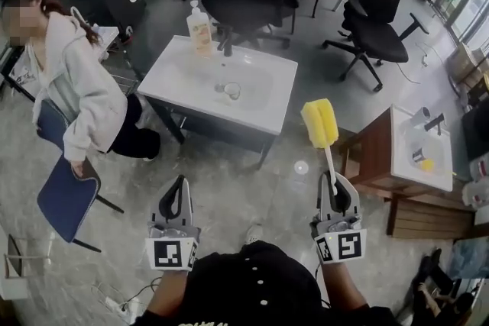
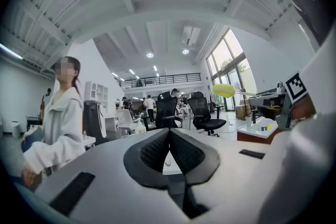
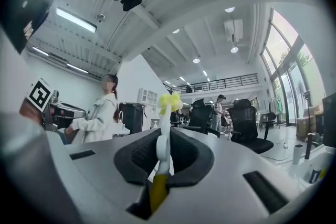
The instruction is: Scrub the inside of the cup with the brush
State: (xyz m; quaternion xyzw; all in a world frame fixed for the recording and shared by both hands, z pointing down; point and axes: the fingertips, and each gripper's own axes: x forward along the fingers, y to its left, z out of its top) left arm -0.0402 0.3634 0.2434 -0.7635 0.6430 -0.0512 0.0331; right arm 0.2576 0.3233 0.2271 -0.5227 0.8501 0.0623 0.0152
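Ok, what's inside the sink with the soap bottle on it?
One small clear cup stands in the bowl of the sink, in front of the faucet. Nothing else shows there; the cup's inside is too small to make out.

1. The left gripper [image 1: 180, 183] points ahead over the grey floor, its jaws together with nothing between them.
2. The right gripper [image 1: 334, 179] is closed on the white handle of the brush [image 1: 320, 124], whose yellow sponge head stands beyond the tips.
3. Ahead, well apart from both, a white sink [image 1: 176, 72] carries a black tap [image 1: 227, 44], a soap bottle [image 1: 200, 28] and what looks like a clear cup [image 1: 231, 91] in its basin.
4. At the left, a person [image 1: 80, 84] in a pale jacket rests a hand on a blue chair [image 1: 65, 198].
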